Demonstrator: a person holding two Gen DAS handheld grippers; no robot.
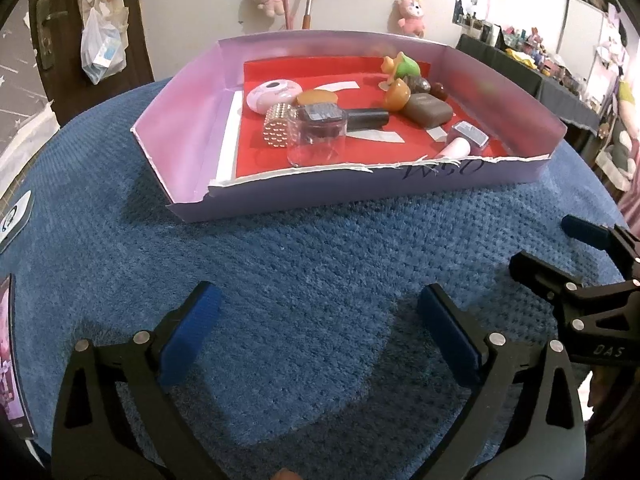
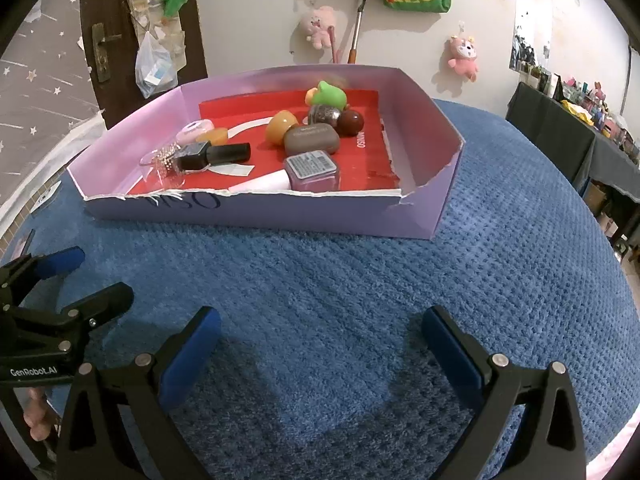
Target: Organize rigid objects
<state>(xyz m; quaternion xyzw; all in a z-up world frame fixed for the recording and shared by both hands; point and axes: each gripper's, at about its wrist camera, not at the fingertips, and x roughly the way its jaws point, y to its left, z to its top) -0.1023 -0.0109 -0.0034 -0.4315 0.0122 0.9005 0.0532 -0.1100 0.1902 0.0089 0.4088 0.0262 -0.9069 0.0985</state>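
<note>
A lilac cardboard box (image 1: 280, 196) (image 2: 280, 212) with a red floor stands on the blue cloth ahead of both grippers. Inside lie several small items: a dark nail polish bottle (image 1: 344, 118) (image 2: 216, 156), a clear jar (image 1: 316, 144), a studded gold cylinder (image 1: 276, 130), a pink round case (image 1: 272, 94), a brown case (image 1: 428, 112) (image 2: 312, 140), a pink-capped bottle (image 1: 464, 140) (image 2: 304, 172), an orange piece (image 2: 280, 126) and a green toy (image 1: 406, 66) (image 2: 328, 96). My left gripper (image 1: 320, 340) is open and empty. My right gripper (image 2: 320, 352) is open and empty, also seen in the left wrist view (image 1: 560, 256).
The blue textured cloth (image 1: 300, 272) (image 2: 500, 260) covers the round table. A card (image 1: 16, 216) and a picture (image 1: 12, 360) lie at the left edge. A door (image 2: 104, 40), plush toys on the wall and a cluttered dark table (image 2: 580, 120) are behind.
</note>
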